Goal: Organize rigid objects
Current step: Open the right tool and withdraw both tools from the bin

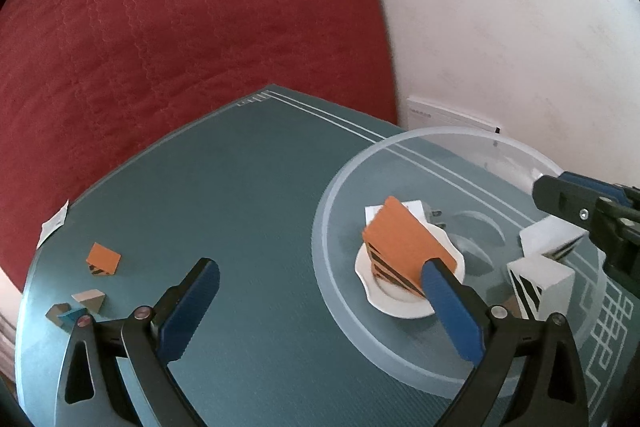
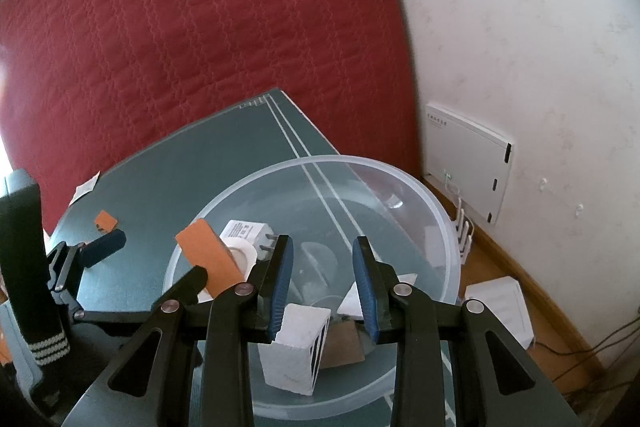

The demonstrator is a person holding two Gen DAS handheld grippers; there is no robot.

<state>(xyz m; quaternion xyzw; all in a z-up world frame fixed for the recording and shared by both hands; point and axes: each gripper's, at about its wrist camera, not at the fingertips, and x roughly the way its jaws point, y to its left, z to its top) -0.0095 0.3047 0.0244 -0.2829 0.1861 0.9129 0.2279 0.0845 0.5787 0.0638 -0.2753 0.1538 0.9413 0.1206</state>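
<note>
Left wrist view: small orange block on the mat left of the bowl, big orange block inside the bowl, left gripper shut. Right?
One thing is off: the left gripper is open, jaws wide apart, as the left wrist view shows. The small orange block does lie on the mat left of the bowl, and the big orange block is inside it.

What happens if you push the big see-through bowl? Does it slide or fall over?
It would probably slide rather than tip: the bowl looks wide and low, sitting on the green mat. It seems to be thin plastic, so it is likely light and a bit bendy at the rim. Loose things inside, like the orange block, may shift about.
</note>
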